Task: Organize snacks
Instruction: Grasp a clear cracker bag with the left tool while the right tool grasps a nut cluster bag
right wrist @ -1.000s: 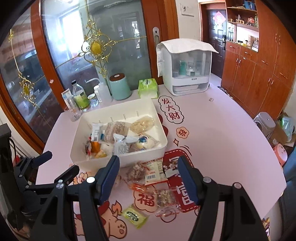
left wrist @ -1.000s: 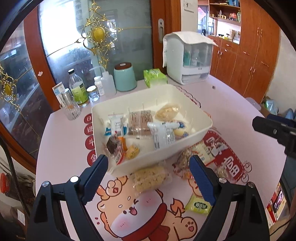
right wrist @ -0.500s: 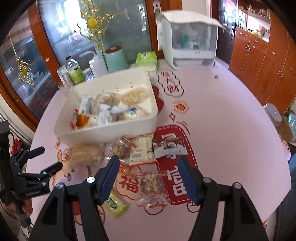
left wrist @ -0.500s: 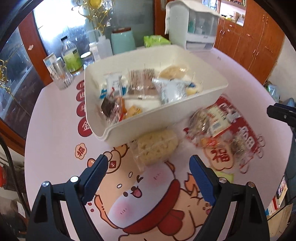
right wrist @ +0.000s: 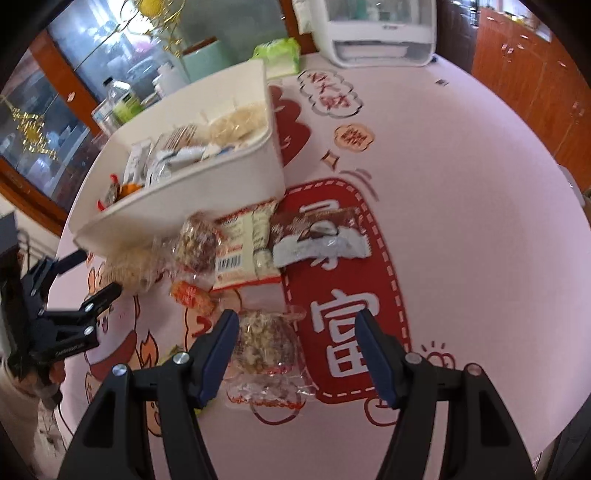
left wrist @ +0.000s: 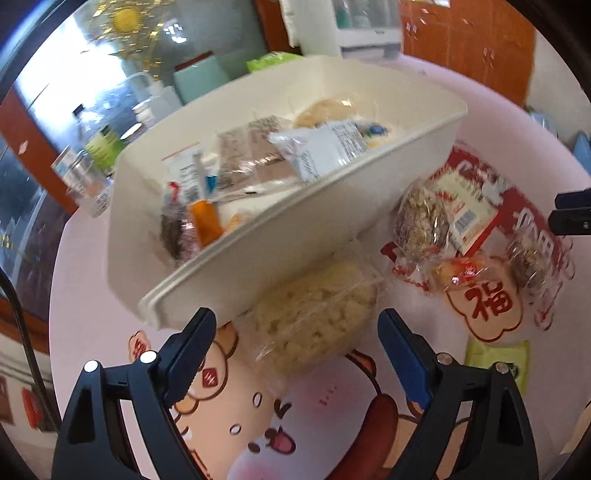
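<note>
A cream bin (left wrist: 280,236) (right wrist: 207,199) holds several wrapped snacks. In front of it, loose snacks lie on the pink printed tablecloth (right wrist: 461,206). A clear bag of pale puffed rice cake (left wrist: 314,317) (right wrist: 129,267) rests against the bin's front wall, and my left gripper (left wrist: 295,354) (right wrist: 81,273) hovers open just above it, jaws either side, not touching. My right gripper (right wrist: 295,350) is open over a clear-wrapped nut cake (right wrist: 264,347), with its left finger beside the wrapper. Further up lie a brown nut cake (right wrist: 195,243), a red-and-cream packet (right wrist: 243,251), a brown-and-white packet (right wrist: 317,236) and an orange candy (right wrist: 192,293).
Bottles (right wrist: 122,101), a mint canister (right wrist: 203,59), a green tissue pack (right wrist: 279,51) and a white appliance (right wrist: 376,29) stand behind the bin. A green sachet (left wrist: 495,356) lies at the left gripper's right. Wooden cabinets (right wrist: 524,74) line the room's right side.
Both grippers have come down toward the table and tilted more steeply. The rice cake bag and the nut cake now sit much closer to the jaws. Neither gripper's opening has changed.
</note>
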Demonstrator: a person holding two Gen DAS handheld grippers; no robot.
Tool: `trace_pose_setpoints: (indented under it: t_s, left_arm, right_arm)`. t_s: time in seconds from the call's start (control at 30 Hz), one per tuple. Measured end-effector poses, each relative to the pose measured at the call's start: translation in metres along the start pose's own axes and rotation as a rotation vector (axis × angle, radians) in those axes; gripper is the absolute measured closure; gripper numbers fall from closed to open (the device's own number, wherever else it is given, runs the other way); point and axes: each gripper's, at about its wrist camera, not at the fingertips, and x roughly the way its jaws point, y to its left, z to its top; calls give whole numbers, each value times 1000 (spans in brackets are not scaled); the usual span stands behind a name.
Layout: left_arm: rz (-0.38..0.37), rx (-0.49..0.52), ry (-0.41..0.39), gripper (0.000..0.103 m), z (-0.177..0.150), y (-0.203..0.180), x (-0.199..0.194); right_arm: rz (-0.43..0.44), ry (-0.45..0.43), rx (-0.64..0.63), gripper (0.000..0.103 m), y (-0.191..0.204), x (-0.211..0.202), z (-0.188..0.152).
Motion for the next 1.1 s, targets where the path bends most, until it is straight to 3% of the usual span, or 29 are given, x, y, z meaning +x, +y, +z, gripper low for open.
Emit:
trace_pose_setpoints:
  t_s: [0.4, 0.77, 0.97, 1.03, 1.1]
  left_arm:
    - [-86, 30, 73, 14, 13, -2, 36]
    - [-198, -66, 178, 16, 23, 5, 51]
    - [-169, -41, 190, 16, 22, -5, 53]
    - [-145, -32, 201, 21, 21, -9, 53]
    - [-141, -25, 207, 33, 22, -12, 52]
  right_arm:
    - [-7, 74, -101, 37, 20, 30, -20]
    - [-46, 91, -147, 37, 37, 45, -21]
    - [-69, 88, -171, 37, 45, 51, -26]
    - [-76, 83, -173, 40, 45, 50, -27]
    - [-79, 74, -165, 43, 45, 48, -28]
